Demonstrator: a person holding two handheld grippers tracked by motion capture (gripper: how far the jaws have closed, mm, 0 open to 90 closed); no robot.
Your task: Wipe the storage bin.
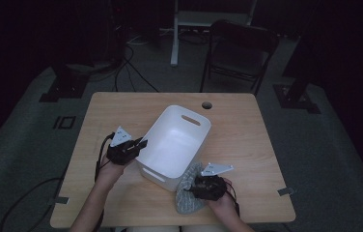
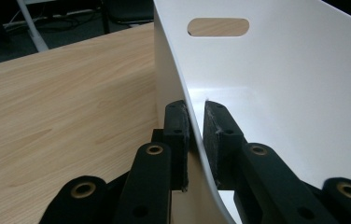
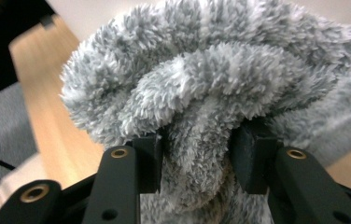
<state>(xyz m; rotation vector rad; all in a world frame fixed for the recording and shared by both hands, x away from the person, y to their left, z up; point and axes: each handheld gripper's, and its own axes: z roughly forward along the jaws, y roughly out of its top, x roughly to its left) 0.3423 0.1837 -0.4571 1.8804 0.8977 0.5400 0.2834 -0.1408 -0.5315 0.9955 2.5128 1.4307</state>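
Note:
A white plastic bin (image 1: 170, 145) with handle slots stands in the middle of the wooden table (image 1: 247, 140). My left gripper (image 1: 141, 144) is shut on the bin's left wall; in the left gripper view its pads (image 2: 176, 135) pinch the thin white wall (image 2: 281, 84) from both sides. A fluffy grey cloth (image 1: 187, 203) lies bunched against the bin's near right corner. My right gripper (image 1: 191, 189) sits on it. In the right gripper view a thick fold of the cloth (image 3: 201, 70) is squeezed between the two jaws of my right gripper (image 3: 195, 140).
A round cable hole (image 1: 206, 105) sits near the table's far edge. Behind the table stand a dark folding chair (image 1: 240, 48) and a white stand (image 1: 174, 34). Cables run across the grey floor (image 1: 136, 72). The table's front edge is close under both forearms.

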